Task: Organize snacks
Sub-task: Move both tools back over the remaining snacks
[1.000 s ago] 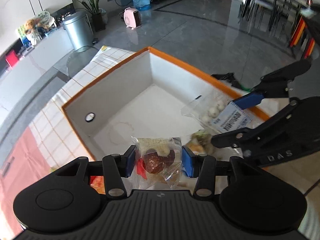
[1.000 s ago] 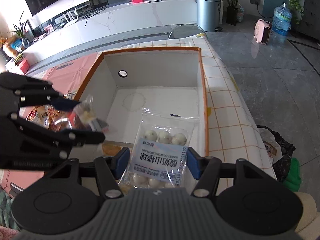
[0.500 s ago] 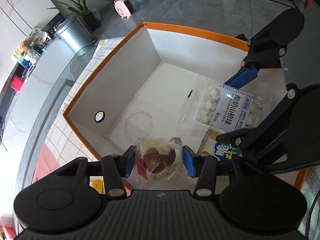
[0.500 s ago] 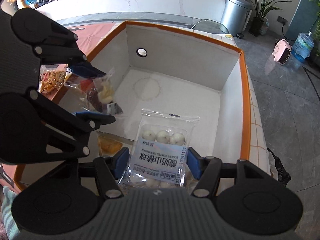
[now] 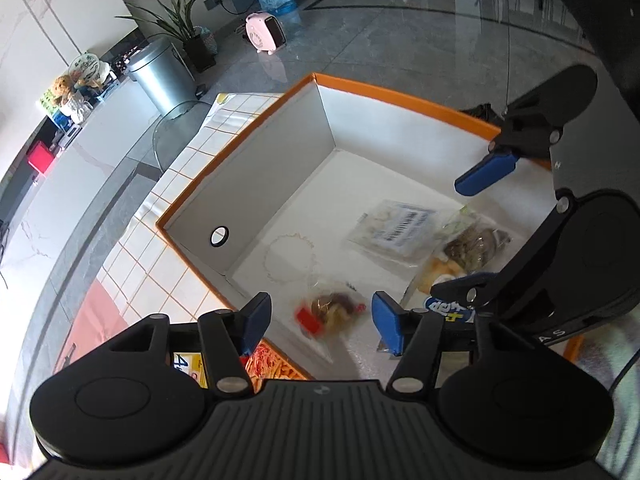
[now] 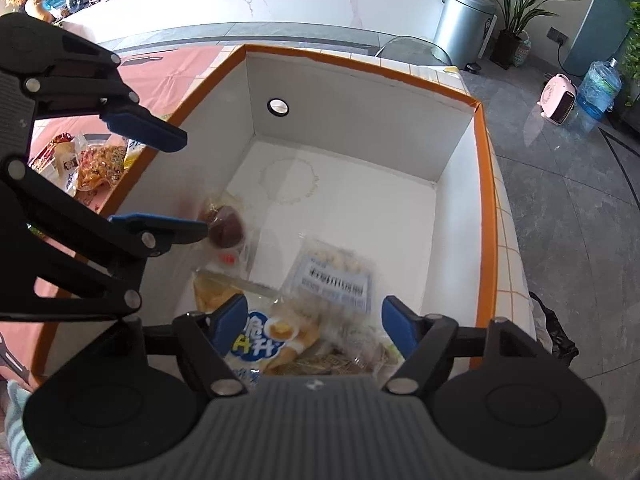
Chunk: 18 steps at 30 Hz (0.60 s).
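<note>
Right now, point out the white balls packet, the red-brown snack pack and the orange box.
white balls packet point(image 6: 334, 276), right wrist view, on its printed label.
red-brown snack pack point(image 5: 332, 310), left wrist view, on the dark contents.
orange box point(image 6: 486, 184), right wrist view, on its right rim.

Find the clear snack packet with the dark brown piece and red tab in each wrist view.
Left wrist: packet on the box floor, bottom centre, between this tool's fingers.
Right wrist: packet at centre left, beside the left tool's lower finger.
Shared landmark: round hole in the box wall.
</note>
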Each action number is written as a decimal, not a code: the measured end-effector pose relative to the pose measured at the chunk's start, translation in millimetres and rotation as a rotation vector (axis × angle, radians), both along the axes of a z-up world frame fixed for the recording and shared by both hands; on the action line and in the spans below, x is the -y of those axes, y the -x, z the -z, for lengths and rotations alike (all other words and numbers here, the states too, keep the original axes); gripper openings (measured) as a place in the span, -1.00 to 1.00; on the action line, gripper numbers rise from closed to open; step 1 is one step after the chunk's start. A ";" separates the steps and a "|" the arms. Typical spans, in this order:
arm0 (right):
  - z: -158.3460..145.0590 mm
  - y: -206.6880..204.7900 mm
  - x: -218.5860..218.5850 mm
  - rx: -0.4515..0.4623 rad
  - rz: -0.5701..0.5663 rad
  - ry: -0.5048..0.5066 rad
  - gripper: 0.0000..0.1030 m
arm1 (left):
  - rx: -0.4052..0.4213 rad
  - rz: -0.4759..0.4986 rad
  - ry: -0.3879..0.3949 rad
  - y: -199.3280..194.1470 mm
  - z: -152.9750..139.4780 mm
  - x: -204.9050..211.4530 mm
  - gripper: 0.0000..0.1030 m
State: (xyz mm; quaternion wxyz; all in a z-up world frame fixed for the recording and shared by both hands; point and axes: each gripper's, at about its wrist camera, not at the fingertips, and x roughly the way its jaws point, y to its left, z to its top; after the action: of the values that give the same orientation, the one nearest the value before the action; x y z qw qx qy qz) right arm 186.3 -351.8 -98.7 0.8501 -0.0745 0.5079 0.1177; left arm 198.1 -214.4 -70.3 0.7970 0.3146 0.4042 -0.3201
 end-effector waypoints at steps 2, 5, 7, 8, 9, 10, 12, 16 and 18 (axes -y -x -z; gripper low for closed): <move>-6.5 5.0 -0.4 0.004 0.016 -0.011 0.49 | -0.003 -0.017 0.032 4.5 -8.5 -6.9 0.35; -17.8 15.8 -0.9 0.013 0.064 -0.053 0.51 | 0.017 -0.057 0.077 16.6 -22.3 -19.2 0.36; -25.8 24.8 -2.3 0.028 0.108 -0.080 0.51 | 0.027 -0.109 0.111 25.5 -31.5 -31.0 0.36; -29.8 30.5 -4.0 0.040 0.131 -0.097 0.51 | 0.030 -0.140 0.131 30.2 -36.0 -37.6 0.36; -33.4 36.9 -5.9 0.056 0.152 -0.119 0.52 | 0.033 -0.169 0.155 35.1 -40.8 -45.0 0.36; -37.6 44.8 -9.6 0.076 0.176 -0.146 0.52 | 0.037 -0.195 0.183 40.9 -46.1 -53.5 0.36; -43.2 58.7 -15.9 0.113 0.212 -0.192 0.52 | 0.049 -0.245 0.227 51.8 -55.8 -69.9 0.36; -54.0 83.4 -38.2 0.202 0.261 -0.258 0.52 | 0.103 -0.347 0.294 67.2 -74.9 -105.9 0.37; -59.8 94.0 -51.6 0.255 0.270 -0.300 0.52 | 0.132 -0.418 0.321 74.1 -78.3 -129.0 0.40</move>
State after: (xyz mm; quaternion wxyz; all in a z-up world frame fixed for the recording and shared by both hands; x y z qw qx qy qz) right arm 92.3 -300.2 -39.0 0.9170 0.1069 0.3784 0.0667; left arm 124.0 -85.4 7.9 0.9100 0.1143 0.3518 -0.1875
